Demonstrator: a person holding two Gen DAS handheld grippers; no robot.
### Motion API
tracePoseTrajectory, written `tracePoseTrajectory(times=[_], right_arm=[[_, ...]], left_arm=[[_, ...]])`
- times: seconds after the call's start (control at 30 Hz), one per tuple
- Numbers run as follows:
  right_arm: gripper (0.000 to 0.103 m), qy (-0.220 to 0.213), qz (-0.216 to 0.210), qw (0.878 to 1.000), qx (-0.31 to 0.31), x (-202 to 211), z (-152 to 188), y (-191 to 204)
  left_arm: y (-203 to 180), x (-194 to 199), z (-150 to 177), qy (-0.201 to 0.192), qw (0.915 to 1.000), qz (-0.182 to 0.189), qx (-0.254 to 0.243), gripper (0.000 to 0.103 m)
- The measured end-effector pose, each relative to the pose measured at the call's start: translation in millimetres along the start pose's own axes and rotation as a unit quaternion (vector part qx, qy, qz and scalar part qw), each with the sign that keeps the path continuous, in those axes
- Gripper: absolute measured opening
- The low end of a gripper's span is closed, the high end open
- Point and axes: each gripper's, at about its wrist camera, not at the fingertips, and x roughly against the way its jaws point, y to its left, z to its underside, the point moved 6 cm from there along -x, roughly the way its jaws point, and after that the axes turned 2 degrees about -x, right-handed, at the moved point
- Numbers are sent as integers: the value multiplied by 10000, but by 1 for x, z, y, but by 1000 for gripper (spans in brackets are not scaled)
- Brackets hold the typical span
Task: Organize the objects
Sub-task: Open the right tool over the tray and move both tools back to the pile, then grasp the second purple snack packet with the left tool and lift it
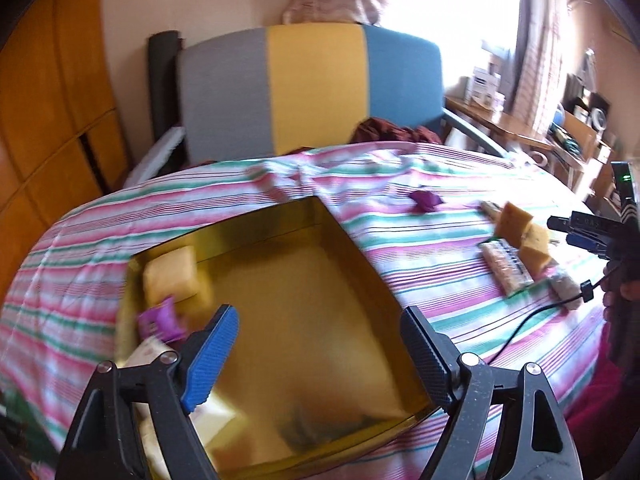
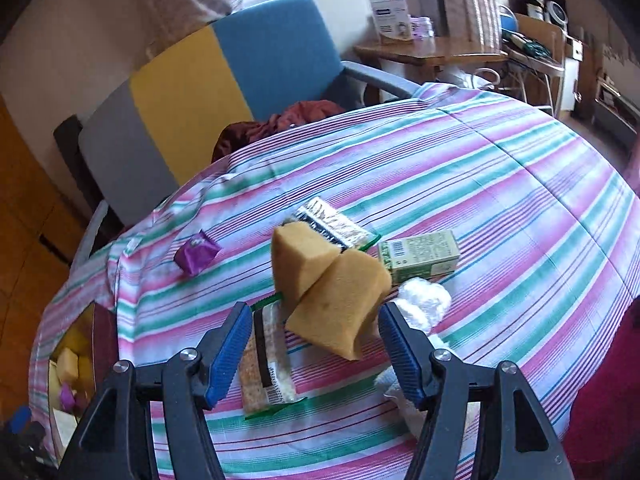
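Our left gripper [image 1: 316, 354] hangs wide apart with nothing between its fingers, over the gold box [image 1: 280, 320], where a yellow sponge [image 1: 170, 276] sits at 10 o'clock. Our right gripper [image 2: 314, 346] is also spread wide. Just ahead at 12 o'clock, two tan sponges [image 2: 332, 284] sit on snack packets [image 2: 266, 364] on the striped tabletop [image 2: 500, 208].

Grey, yellow and blue chair [image 1: 312, 88], maroon cloth [image 2: 280, 122] on it, wooden desk [image 2: 432, 54]
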Motion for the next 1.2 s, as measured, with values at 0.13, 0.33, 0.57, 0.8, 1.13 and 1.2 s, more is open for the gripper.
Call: tracePoseTrajectory(times=[0.13, 0.33, 0.57, 0.8, 1.13, 1.2], right_arm=[[67, -134, 51, 9985, -537, 7, -7, -21], [67, -6, -131, 9975, -693, 5, -6, -24], [67, 70, -331, 9972, -662, 3, -4, -17], [67, -58, -581, 9902, -1268, 10, -10, -38], [68, -260, -777, 9634, -2552, 14, -15, -93], [72, -316, -734, 9592, -2712, 15, -15, -100]], left_arm=[[-33, -22, -20, 174, 9993, 248, -208, 83], [-79, -62, -55, 341, 9968, 458, -554, 83], [-114, -132, -99, 575, 9912, 482, -1086, 83], [-140, -201, -127, 728, 9832, 337, -1642, 83], [-168, -269, -140, 913, 9709, 243, -2202, 83], [-171, -277, -141, 931, 9703, 332, -2207, 71]])
